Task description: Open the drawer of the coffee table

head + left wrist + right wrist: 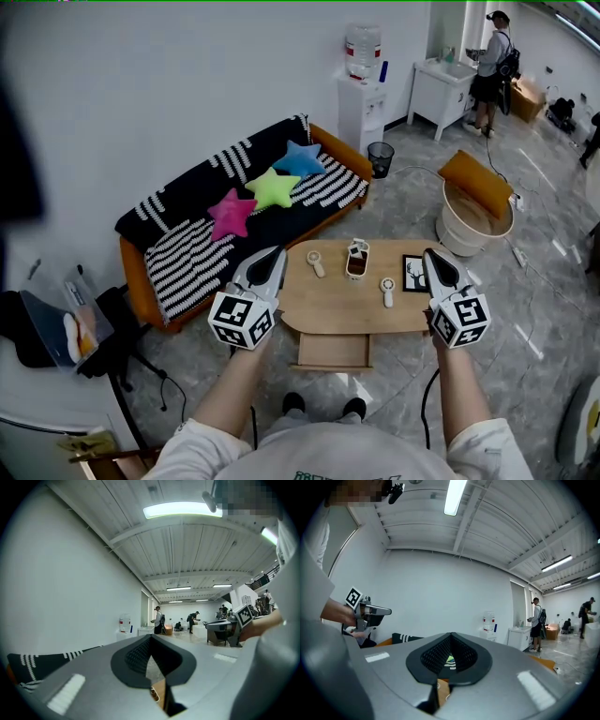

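Both tools shut, empty: my left gripper point(277, 251) and right gripper point(430, 254) above tabletop point(337, 302) side edges; drawer point(333, 350) out at near edge.

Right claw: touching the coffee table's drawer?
Apart. Head view: right claw sits clear of the open drawer, a gap showing between; right gripper view shows it shut, empty.

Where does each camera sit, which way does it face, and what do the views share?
Head view: on the person's head, looking steeply down at the light wooden coffee table, drawer pulled out; both forearms, left gripper and right gripper show.
Left gripper view: on that gripper, facing level across the room; its closed jaws and the right gripper show.
Right gripper view: likewise level; its closed jaws and the left gripper show.
Shared: the white water dispenser appears in all three.
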{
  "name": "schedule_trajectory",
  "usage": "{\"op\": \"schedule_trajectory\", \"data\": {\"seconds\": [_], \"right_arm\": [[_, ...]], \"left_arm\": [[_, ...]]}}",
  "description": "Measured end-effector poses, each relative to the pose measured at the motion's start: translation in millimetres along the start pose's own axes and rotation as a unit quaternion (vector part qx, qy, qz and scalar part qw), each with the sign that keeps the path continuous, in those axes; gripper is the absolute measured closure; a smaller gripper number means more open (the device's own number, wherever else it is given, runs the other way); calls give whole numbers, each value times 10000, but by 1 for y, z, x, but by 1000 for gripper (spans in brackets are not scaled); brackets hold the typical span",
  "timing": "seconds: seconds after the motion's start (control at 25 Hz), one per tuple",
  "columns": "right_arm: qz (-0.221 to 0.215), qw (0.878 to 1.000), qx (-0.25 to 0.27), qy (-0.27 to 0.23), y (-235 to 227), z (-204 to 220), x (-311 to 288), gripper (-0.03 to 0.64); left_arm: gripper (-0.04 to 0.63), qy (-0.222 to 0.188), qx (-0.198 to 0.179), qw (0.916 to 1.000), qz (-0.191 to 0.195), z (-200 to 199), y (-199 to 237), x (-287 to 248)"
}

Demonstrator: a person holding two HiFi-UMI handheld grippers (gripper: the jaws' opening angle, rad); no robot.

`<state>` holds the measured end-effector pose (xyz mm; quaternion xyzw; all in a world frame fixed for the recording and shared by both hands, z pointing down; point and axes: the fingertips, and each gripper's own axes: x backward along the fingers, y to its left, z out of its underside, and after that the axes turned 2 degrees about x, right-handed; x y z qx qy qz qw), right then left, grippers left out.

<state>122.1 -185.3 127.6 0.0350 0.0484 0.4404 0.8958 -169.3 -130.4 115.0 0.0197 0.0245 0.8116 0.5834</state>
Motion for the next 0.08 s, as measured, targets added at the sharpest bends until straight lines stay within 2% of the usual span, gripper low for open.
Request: {"op": "schedule_trajectory", "data": {"seconds": [0.08], "right_arm": [[-5, 10000, 18, -21, 0, -2, -1, 614]], "left_arm": [[597, -11, 0, 10000, -5, 0, 0, 0]]}}
